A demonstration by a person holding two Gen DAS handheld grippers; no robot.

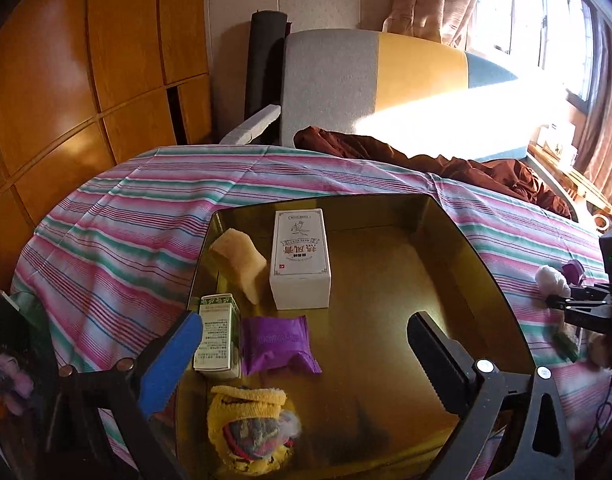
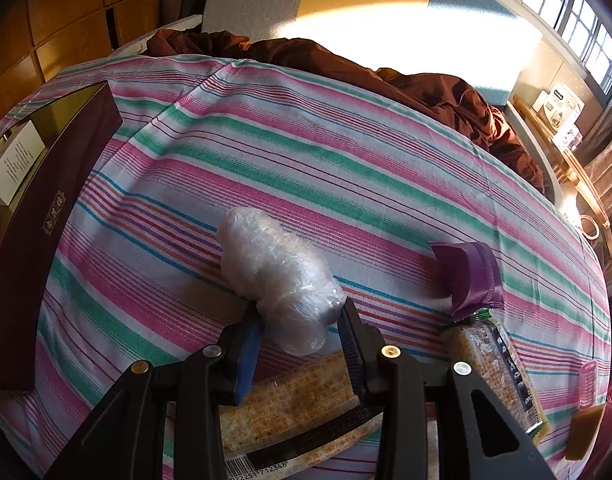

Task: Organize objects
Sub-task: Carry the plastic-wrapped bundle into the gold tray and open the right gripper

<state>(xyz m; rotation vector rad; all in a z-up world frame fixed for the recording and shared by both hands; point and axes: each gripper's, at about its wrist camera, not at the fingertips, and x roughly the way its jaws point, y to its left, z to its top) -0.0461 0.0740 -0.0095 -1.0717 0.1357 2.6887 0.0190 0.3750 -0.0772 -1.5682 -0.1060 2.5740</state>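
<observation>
Softly wrapped bundle in the right gripper, gold tray waiting

Clearly the right gripper (image 2: 301,320) is clenched on a plastic-wrapped bundle (image 2: 273,276), its pads pinching the near end while the rest of the bundle lies out over the striped bedsheet (image 2: 346,152). The wrap looks crinkled and glossy, so I judge it light, squashy and a bit slippery; a hold across its thick middle would probably be surer than this end pinch, which could let it sag or slide. What the film covers cannot be made out.

The left gripper (image 1: 306,364) is released, jaws spread wide with nothing between them, hovering above the gold tray (image 1: 486,264). In the tray lie a white box (image 1: 300,258), a pale foam-like wedge (image 1: 239,264), a green-and-white carton (image 1: 217,336), a purple sachet (image 1: 279,344) and a yellow sock (image 1: 247,428) stuffed with something I cannot identify. The boxes should be stiff and easy to grip by their flat sides; the sock and sachet are soft.

Near the right gripper, another purple sachet (image 2: 468,276) stands on the sheet, and two patterned snack packets (image 2: 289,396) are partly hidden beneath the gripper, their print only partly legible. Small objects at the right edge are cut off and blurred. Window glare washes out the sofa (image 1: 330,80) behind
</observation>
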